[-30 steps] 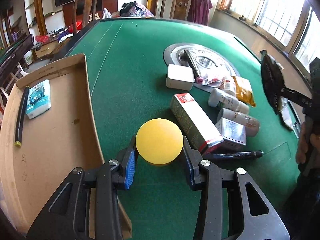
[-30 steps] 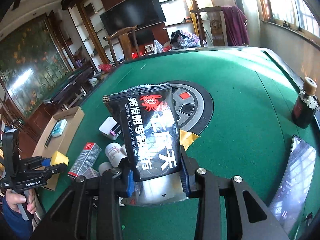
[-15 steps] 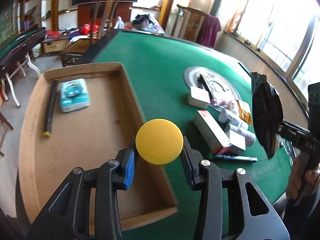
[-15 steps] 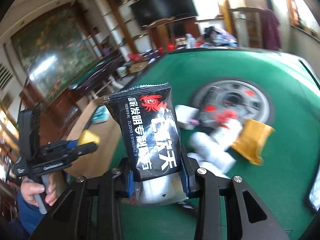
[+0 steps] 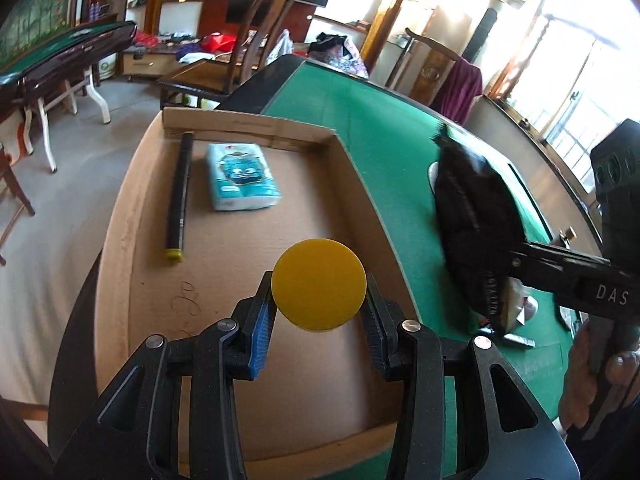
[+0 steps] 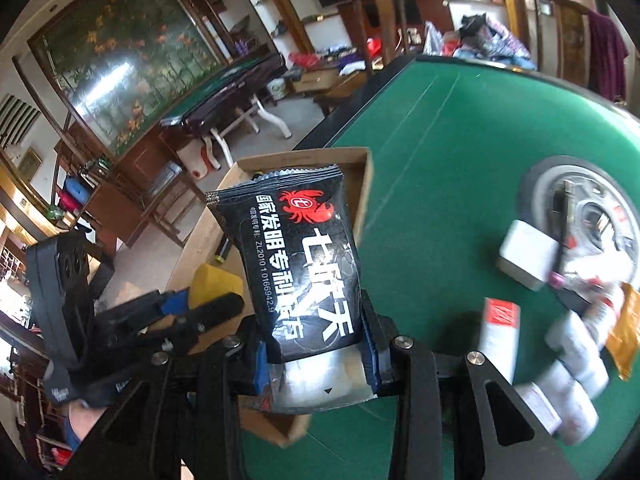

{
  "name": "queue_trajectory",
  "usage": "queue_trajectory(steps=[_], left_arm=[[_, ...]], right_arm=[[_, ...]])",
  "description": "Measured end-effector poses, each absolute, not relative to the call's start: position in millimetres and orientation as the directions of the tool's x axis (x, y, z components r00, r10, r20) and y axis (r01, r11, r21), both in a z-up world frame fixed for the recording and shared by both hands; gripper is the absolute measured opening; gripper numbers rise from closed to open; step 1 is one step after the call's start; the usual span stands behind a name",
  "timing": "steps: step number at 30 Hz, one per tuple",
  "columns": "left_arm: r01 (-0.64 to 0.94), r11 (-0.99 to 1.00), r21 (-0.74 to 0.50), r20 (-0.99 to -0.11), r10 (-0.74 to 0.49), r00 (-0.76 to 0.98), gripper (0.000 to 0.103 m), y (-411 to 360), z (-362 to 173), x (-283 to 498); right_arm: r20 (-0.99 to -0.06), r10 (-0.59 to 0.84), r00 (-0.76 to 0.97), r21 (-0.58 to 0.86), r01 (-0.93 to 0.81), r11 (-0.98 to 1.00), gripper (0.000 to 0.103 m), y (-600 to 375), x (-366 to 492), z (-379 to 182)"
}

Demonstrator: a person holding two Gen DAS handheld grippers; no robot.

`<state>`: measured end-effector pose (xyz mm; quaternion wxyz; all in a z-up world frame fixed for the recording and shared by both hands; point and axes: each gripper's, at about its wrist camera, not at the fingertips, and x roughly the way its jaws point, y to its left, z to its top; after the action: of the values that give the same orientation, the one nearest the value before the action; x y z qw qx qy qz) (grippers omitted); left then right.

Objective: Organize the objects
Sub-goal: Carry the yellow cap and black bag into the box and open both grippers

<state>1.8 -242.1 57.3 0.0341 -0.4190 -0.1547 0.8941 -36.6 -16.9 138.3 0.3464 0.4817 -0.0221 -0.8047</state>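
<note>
Green felt covers the big table (image 6: 460,168), which my right wrist view shows stretching far and right, while my left wrist view catches only a strip of it at the right. Next in size is the open cardboard box (image 5: 224,392) at the table's left edge; the left view looks straight down into it, whereas the right view shows just its far corner and part of its near wall. Only the left view shows what lies inside: a pale blue tissue pack (image 5: 242,178) at the far end and a black tube with a yellow cap (image 5: 178,200) just left of it. Only the right view shows the clutter well right on the felt: a white box (image 6: 528,254), a red-and-white carton (image 6: 498,330) and blurred white bottles (image 6: 576,356). My right gripper (image 6: 316,354) is clamped on a black snack packet (image 6: 304,264) with a red crab mark, held upright beside the box's right wall; in the left view it is a dark smear. My left gripper (image 5: 318,326) pinches a yellow round sponge (image 5: 319,285) between its pads, hanging over the box floor near its middle.
</note>
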Motion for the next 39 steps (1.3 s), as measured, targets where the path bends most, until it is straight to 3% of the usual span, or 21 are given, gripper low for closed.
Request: queue_trajectory(steps=[22,39], left_arm=[[0.116,-0.935,-0.335,-0.8,0.217,-0.56,0.04,-244.6,22.7,-36.9],[0.116,-0.925,-0.361,-0.793,0.239,-0.561,0.041,-249.6,26.6,-38.2]], right_arm=[[-0.868,-0.435,-0.239,0.318,0.405,-0.857,0.036,-102.3,-124.5,91.8],[-0.887,-0.372,-0.273,0.236,0.423,-0.875,0.038,-106.1,-120.5,80.9]])
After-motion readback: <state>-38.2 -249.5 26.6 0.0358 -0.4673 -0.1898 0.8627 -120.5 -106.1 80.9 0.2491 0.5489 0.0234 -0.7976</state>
